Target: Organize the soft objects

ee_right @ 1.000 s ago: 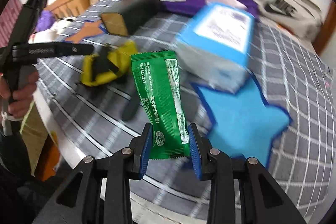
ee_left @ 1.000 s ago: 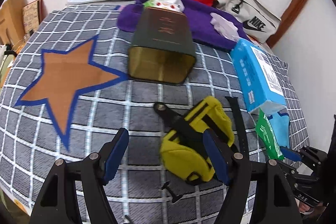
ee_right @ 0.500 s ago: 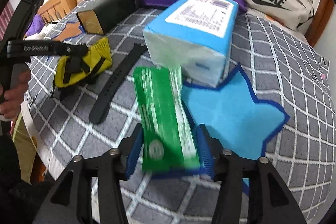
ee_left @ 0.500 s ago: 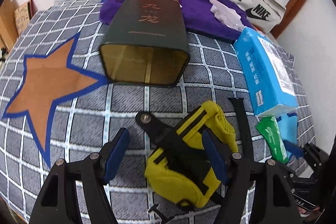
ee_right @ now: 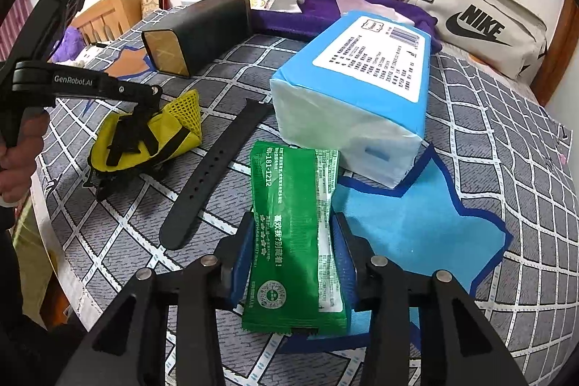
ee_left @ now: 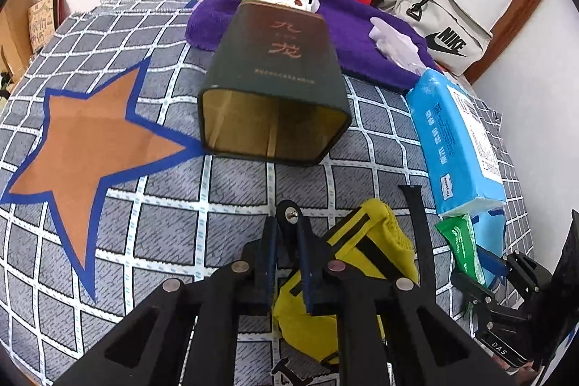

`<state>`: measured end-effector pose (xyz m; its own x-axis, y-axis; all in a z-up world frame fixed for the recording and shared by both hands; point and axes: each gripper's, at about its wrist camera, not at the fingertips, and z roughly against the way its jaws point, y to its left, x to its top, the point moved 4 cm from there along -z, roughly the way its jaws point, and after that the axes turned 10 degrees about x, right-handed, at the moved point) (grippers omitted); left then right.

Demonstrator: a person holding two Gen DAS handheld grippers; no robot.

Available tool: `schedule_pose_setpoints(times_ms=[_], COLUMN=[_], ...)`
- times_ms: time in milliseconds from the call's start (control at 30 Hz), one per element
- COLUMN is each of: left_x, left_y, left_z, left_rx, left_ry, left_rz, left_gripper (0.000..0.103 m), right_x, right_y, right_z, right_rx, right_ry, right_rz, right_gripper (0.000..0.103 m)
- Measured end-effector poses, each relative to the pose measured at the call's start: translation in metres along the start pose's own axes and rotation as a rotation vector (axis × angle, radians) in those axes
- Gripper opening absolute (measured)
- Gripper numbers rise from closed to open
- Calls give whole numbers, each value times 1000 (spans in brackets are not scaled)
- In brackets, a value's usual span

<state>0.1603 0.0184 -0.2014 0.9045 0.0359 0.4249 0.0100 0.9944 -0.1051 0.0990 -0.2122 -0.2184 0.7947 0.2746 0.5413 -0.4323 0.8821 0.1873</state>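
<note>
We've got the left gripper clamped tight on the black strap of the yellow pouch, which lies on the checked cloth. Right gripper: jaws closing w/ the green packet between them, over the blue star, just beside the blue tissue pack.

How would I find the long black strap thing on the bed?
Start at the big blue tissue pack on the checked bedspread. Just left of it, the black strap lies flat between the green packet and the yellow pouch. It is the only long, thin band with a row of holes.
</note>
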Motion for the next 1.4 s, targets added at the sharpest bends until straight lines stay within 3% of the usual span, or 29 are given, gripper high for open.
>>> schedule_pose_setpoints(times_ms=[100, 167, 233, 300, 333, 433, 500, 567, 600, 733, 933, 1067, 1233, 1400], left_x=[-1, -1, 0, -1, 0, -3, -4, -2, -1, 2, -1, 1, 0, 4], left_y=[-1, -5, -9, -19, -23, -36, -41, -42, -40, -28, -25, -34, -52, -39], left_z=[-2, -7, -8, -9, -9, -10, -11, -11, -11, -2, -4, -12, -15, -7], left_rx=[-15, -28, -28, -21, -11, 82, 114, 117, 112, 46, 66, 66, 173, 86], left_ry=[30, 63, 63, 60, 57, 33, 9, -3, -10, -16, 4, 26, -38, -37], left_rz=[12, 12, 15, -18, -33, -96, -123, -125, -115, -64, -69, -87, -169, -104], left_gripper=[13, 21, 25, 38, 39, 38, 30, 25, 17, 9, 11, 23, 18, 12], right_x=[-1, -1, -1, -1, -1, 0, 0, 0, 0, -1, -4, -4, -3, -2], right_y=[-1, -1, -1, 0, 0, 1, 1, 3, 3, 4, 1, 0, 1, 4], right_z=[1, 1, 1, 0, 0, -1, -1, -1, -1, 4, 8, 9, 12, 24], right_rx=[11, 17, 17, 23, 24, 19, 11, 2, -3, 9, 17, 17, 25, 56], right_ry=[-1, 3, 6, 5, 6, 4, -5, -12, -13, -7, -2, 13, 6, -23], right_rz=[-5, -7, -2, -6, -6, -1, -1, 8, 9, 7, -14, -14, -21, -16], right_gripper=[41, 42, 42, 44, 45, 45, 43, 40, 38, 30, 29, 29, 29, 28])
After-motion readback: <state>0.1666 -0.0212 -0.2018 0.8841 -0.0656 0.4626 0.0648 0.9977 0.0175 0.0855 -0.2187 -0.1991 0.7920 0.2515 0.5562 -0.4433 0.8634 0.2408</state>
